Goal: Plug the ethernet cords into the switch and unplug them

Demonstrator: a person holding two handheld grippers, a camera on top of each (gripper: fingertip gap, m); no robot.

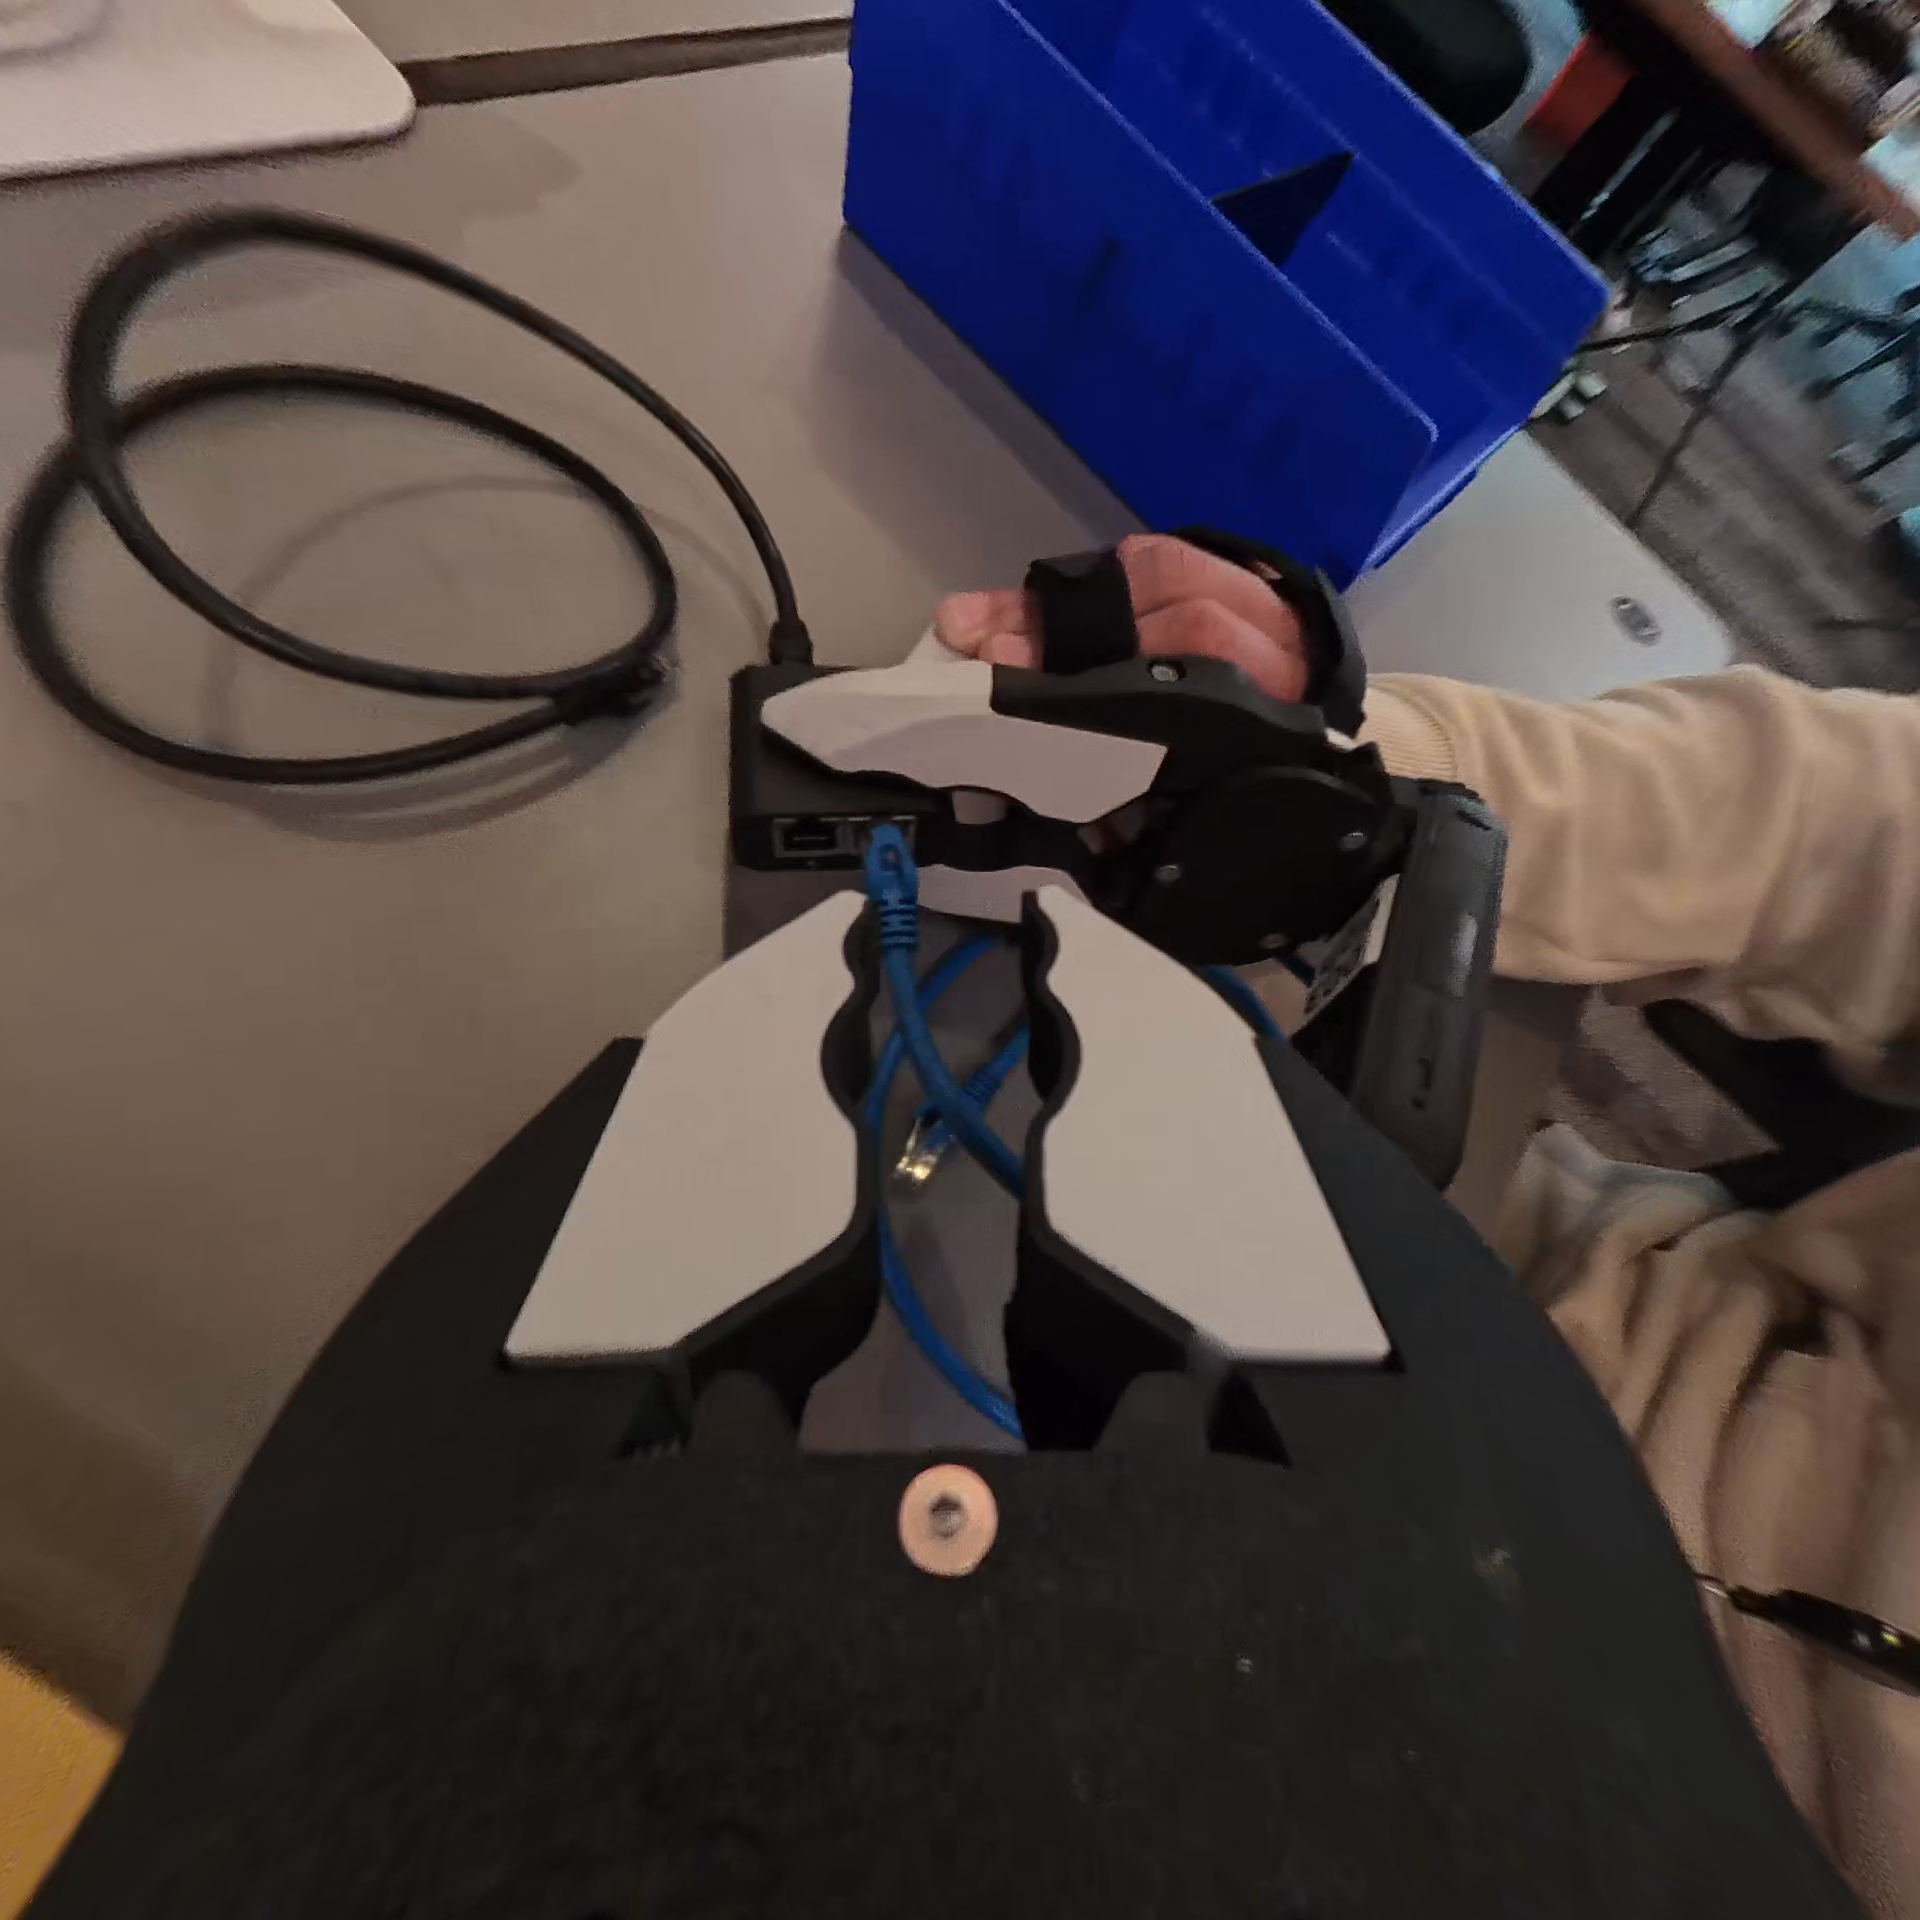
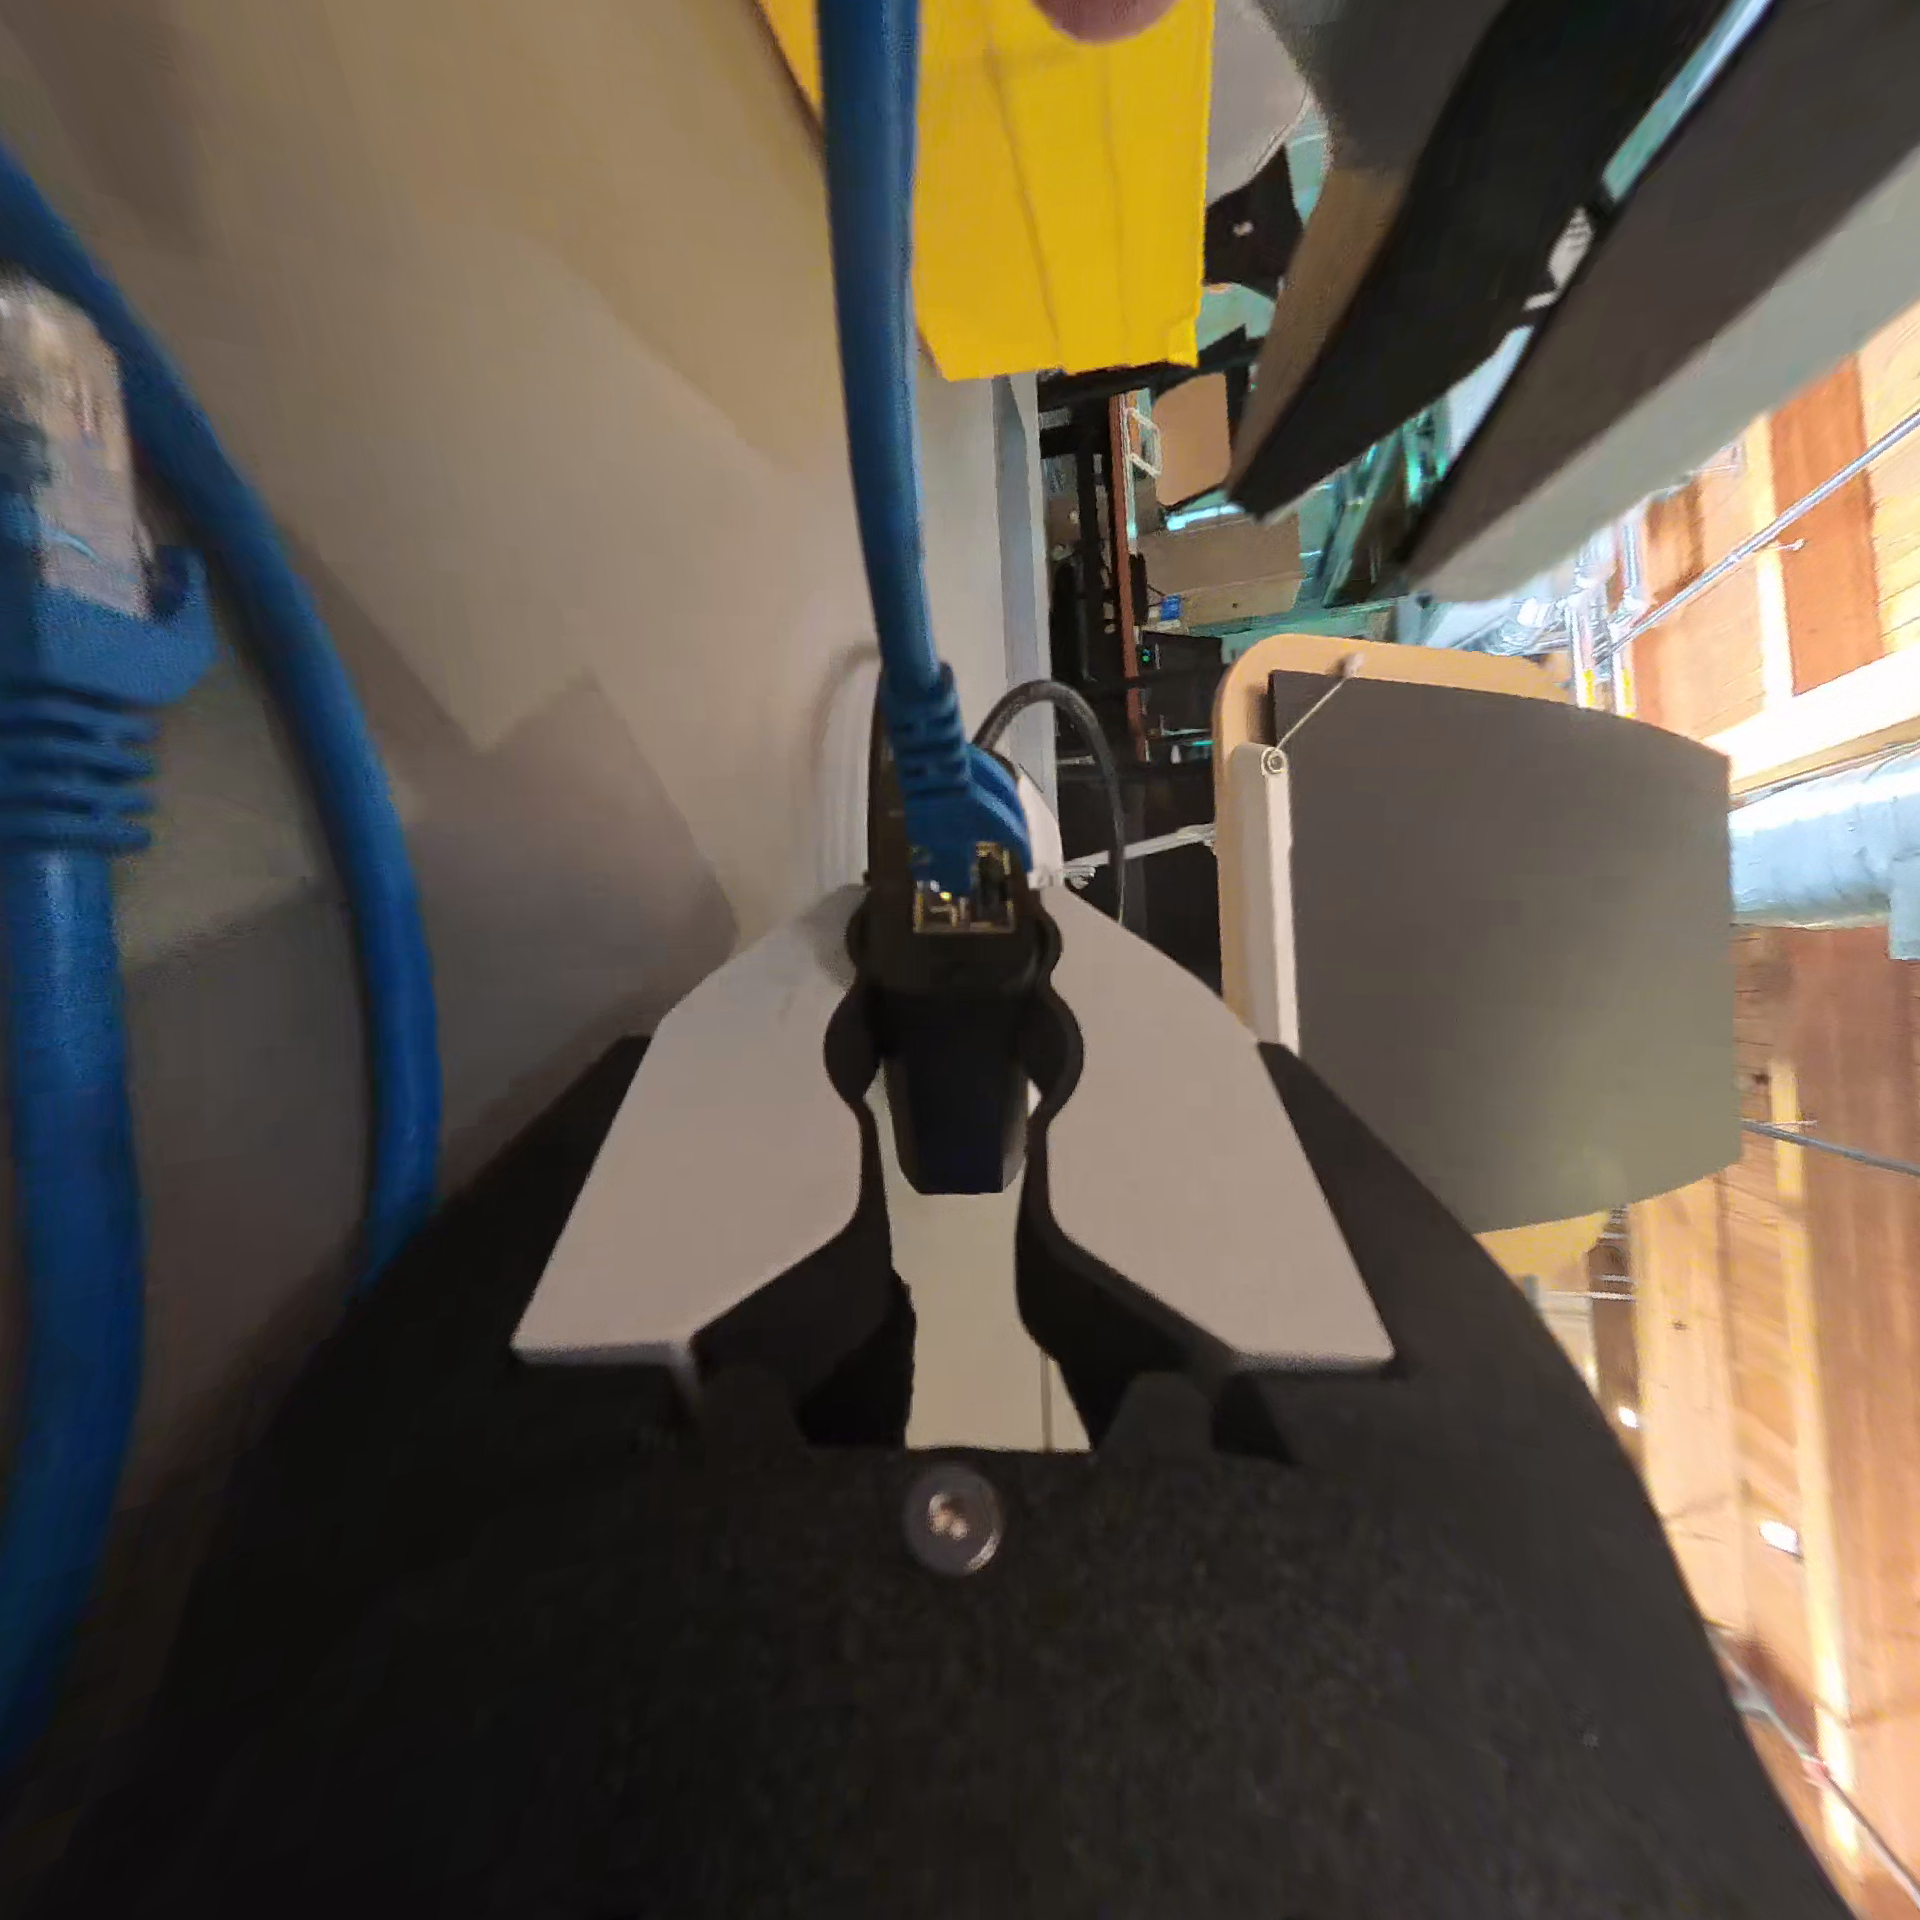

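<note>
From the surface's left side, I see a coiled black power cable (image 1: 343, 582) running into the small black plastic switch (image 1: 774, 790), which sits mid-surface. My left claw (image 1: 940, 935) hangs released around the blue ethernet cord (image 1: 896, 914), already seated in 1 port. My right claw (image 1: 883, 831) is clenched on the switch body. If I tug the cord without pressing its latch, I judge the switch could twist out of that grip, toward the blue plastic bin (image 1: 1195, 260) at the far edge.
</note>
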